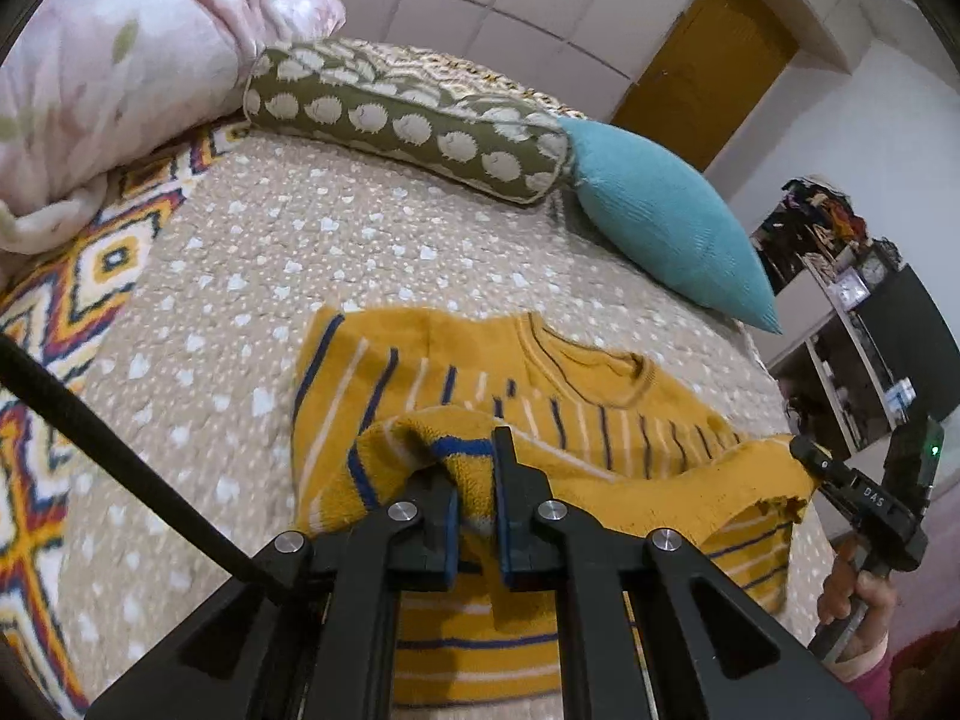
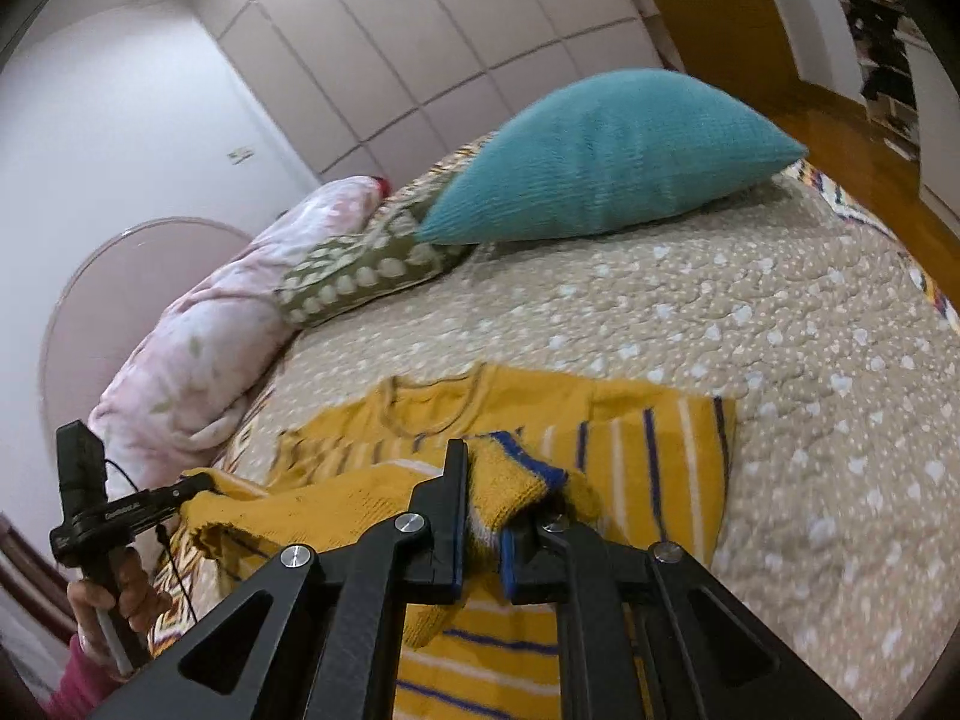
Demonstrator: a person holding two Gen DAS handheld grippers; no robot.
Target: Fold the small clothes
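A small yellow knit sweater [image 1: 576, 408] with white and blue stripes lies on the bed, collar toward the pillows. My left gripper [image 1: 477, 480] is shut on the sweater's hem, lifted off the bed. My right gripper [image 2: 480, 498] is shut on the hem's other end in the right wrist view, where the sweater [image 2: 648, 456] lies below it. The hem hangs stretched between both grippers. The right gripper also shows in the left wrist view [image 1: 807, 456], and the left gripper in the right wrist view [image 2: 201, 486].
The bed has a beige dotted quilt [image 1: 336, 240]. At its head lie a pink floral blanket roll [image 1: 120, 72], an olive bolster [image 1: 408, 114] and a teal cushion [image 1: 666, 210]. A wooden door [image 1: 708, 72] and cluttered shelves [image 1: 840, 312] stand to the right.
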